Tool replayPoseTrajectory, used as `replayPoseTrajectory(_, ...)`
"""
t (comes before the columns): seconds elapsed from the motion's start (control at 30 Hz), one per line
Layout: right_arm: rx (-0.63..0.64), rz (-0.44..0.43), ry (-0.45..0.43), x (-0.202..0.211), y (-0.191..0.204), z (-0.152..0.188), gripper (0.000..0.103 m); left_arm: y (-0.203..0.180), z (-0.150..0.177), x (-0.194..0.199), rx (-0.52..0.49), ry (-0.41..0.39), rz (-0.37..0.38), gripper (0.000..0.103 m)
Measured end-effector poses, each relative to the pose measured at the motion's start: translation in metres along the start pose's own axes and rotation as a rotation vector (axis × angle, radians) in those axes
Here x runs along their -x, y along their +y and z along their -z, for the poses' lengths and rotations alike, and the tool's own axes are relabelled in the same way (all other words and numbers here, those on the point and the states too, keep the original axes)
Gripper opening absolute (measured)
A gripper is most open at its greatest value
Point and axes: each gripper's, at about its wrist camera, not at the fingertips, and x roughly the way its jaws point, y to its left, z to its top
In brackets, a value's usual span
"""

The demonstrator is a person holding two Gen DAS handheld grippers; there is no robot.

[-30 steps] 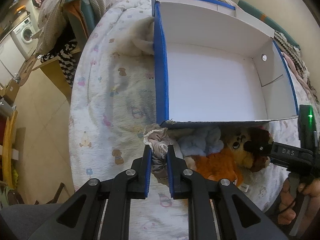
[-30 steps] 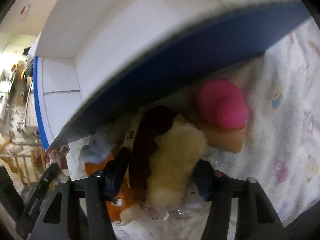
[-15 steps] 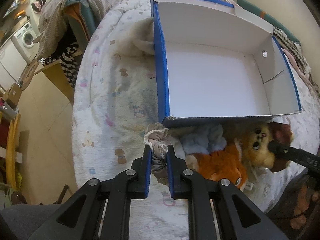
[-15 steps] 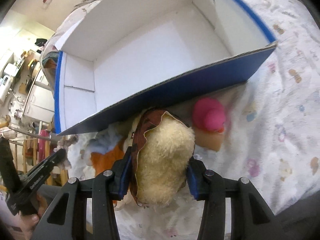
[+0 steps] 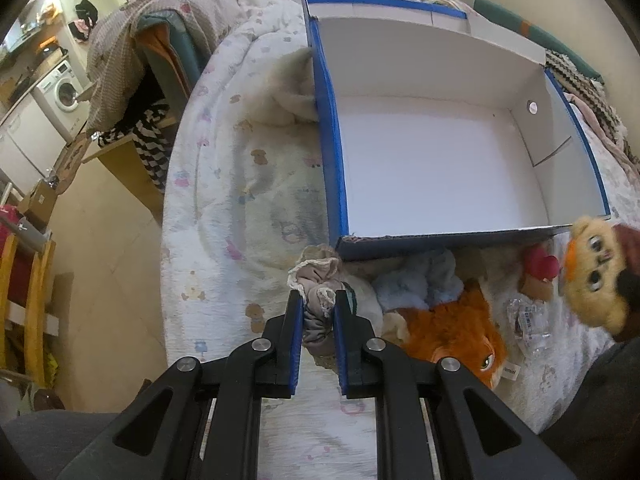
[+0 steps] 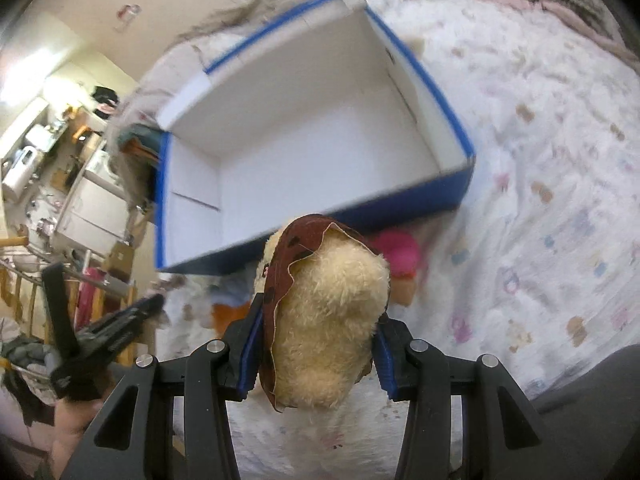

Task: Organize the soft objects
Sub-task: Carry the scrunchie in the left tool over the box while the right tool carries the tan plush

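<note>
The left gripper (image 5: 317,306) has its jaws clenched on a bunched grey cloth (image 5: 318,280) with a frilly edge, which lies on the bed's printed blanket (image 5: 240,208) just in front of the near left corner of the box (image 5: 440,168). The box is blue outside, white inside, open at the top, and nothing lies in it. Along its near wall sits a small pile: a pale blue fluffy cloth (image 5: 420,284), an orange plush animal (image 5: 452,336) below it, and a pink-capped toy (image 5: 540,268) further right, beside a scrap of clear plastic wrap (image 5: 528,320).

The right gripper (image 6: 320,320) has its jaws grasping a cream plush toy (image 6: 328,320) with a dark brown cape (its face shows in the left wrist view, at the right edge (image 5: 596,276)). The toy is held up off the blanket, in front of the box's near wall and to the right of the pile. A washing machine (image 5: 64,88) stands in the room beyond the bed.
</note>
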Motion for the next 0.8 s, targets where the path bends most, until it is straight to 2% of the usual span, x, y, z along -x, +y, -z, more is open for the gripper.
replayPoseTrajectory(0.1, 0.033, -0.028, -0.056, 0.02, 0.009, -0.004, 0.049, 0.001, 0.001, 0.01, 0.007, -0.031, -0.008, 0.013)
replayPoseTrajectory(0.17, 0.044, -0.06, -0.089, 0.032, 0.014, -0.007, 0.049, 0.003, -0.001, 0.018, 0.017, -0.042, 0.016, 0.013)
replayPoseTrajectory(0.4, 0.078, -0.112, -0.156, 0.065, 0.021, -0.025, 0.049, 0.007, -0.018, 0.052, 0.034, -0.138, 0.01, 0.013)
replayPoseTrajectory(0.57, 0.094, -0.13, -0.203, 0.078, 0.03, -0.045, 0.049, 0.002, -0.043, 0.07, 0.024, -0.212, 0.004, 0.013)
replayPoseTrajectory(0.8, 0.115, -0.164, -0.26, 0.088, 0.043, -0.082, 0.05, -0.015, -0.08, 0.08, -0.009, -0.27, 0.013, 0.013)
